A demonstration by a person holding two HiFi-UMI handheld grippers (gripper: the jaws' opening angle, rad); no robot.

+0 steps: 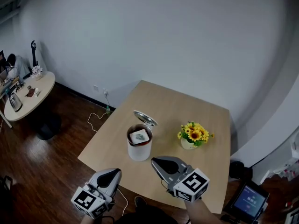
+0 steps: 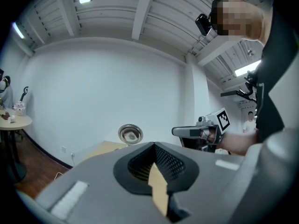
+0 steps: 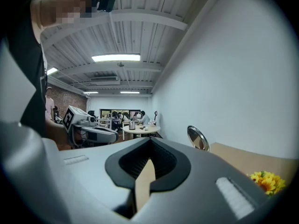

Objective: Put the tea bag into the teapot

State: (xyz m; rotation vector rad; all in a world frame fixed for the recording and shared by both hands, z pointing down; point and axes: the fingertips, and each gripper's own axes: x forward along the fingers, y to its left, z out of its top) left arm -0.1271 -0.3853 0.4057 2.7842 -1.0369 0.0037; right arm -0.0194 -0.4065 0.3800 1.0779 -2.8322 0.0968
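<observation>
A white teapot (image 1: pixel 139 148) with a dark rim stands near the table's front edge, its round metal lid (image 1: pixel 145 118) hinged open behind it. A pale tea bag (image 1: pixel 139 136) lies inside the pot's mouth. My left gripper (image 1: pixel 116 172) hovers off the table's front edge, below and left of the pot, jaws together and empty. My right gripper (image 1: pixel 155 161) sits just right of the pot's base, also shut on nothing. The left gripper view shows the lid (image 2: pixel 130 133) beyond my shut left gripper (image 2: pixel 153 144). The right gripper view shows the lid (image 3: pixel 198 138) past my right gripper (image 3: pixel 150 140).
A small pot of yellow flowers (image 1: pixel 194 135) stands right of the teapot on the tan table (image 1: pixel 187 106). A round side table (image 1: pixel 29 94) with a kettle sits far left. A cable (image 1: pixel 96 118) trails on the wooden floor. A lit screen (image 1: pixel 250 202) is at lower right.
</observation>
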